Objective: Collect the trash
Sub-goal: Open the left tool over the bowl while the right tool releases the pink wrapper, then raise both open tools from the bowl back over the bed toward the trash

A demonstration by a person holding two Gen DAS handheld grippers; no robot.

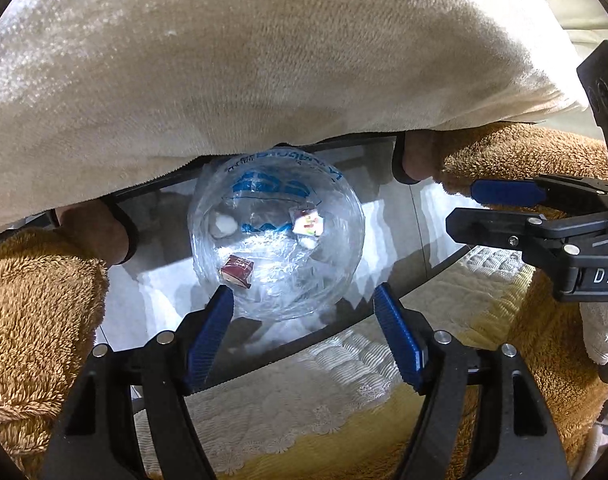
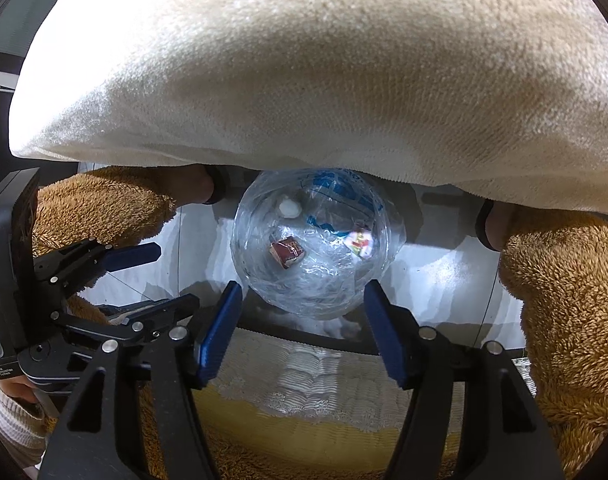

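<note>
A clear plastic trash bag (image 1: 276, 236) with blue print lines a round bin on the floor; it also shows in the right wrist view (image 2: 316, 240). Inside lie a dark red wrapper (image 1: 237, 271) (image 2: 287, 253), a colourful wrapper (image 1: 309, 221) (image 2: 359, 242) and a white crumpled wad (image 1: 223, 224) (image 2: 289, 208). My left gripper (image 1: 304, 300) is open and empty above the bin's near rim; it appears from the side in the right wrist view (image 2: 172, 276). My right gripper (image 2: 302, 296) is open and empty over the bin; it shows at the right of the left wrist view (image 1: 460, 208).
The person's cream fleece top (image 1: 264, 60) fills the upper view. Brown fleece trouser legs (image 1: 36, 300) (image 2: 564, 300) and bare ankles flank the bin. A quilted white and yellow bed cover (image 1: 304, 408) lies below the grippers. A gloved hand (image 1: 602, 328) holds the right gripper.
</note>
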